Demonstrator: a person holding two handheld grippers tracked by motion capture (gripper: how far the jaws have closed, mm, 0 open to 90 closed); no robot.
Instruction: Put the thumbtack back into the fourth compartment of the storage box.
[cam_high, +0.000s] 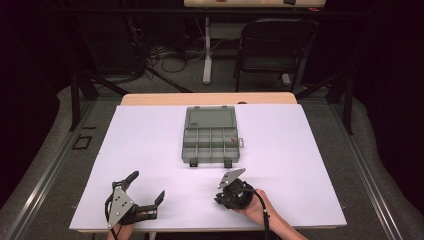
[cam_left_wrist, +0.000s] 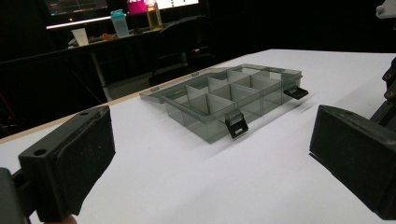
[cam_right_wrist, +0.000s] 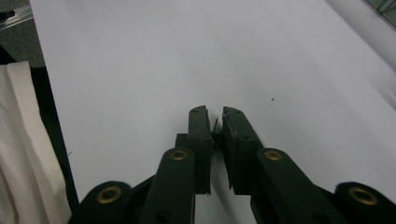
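My left claw (cam_high: 146, 186) lies near the front left corner of the white table (cam_high: 300, 165), its two black jaws spread wide with nothing between them; in the left gripper view its pads (cam_left_wrist: 86, 158) stand at the far edges of the frame with bare table between; my right claw (cam_high: 226, 196) rests near the front edge, right of centre, my hand (cam_high: 256, 207) wrapped around its back; in the right gripper view its two jaws are drawn almost together, only a narrow slit left, and something tiny and green (cam_right_wrist: 216, 135) sits in that slit; whether the jaws pinch it or it just lies there I cannot tell, and it is too small to name; one grey three-cornered plate tops each claw, two in all; one smoky translucent organiser box (cam_high: 211, 136) lies open at the middle of the table, well apart from both claws, its lid (cam_high: 210, 118) folded back flat on the far side; two black latches (cam_left_wrist: 236, 126) hang from its near edge; dividers split the tray into small compartments, three rows by my count; one small red thing (cam_high: 232, 138) sits in a compartment at the right end; beyond the table stands one dark folding chair (cam_high: 272, 47)
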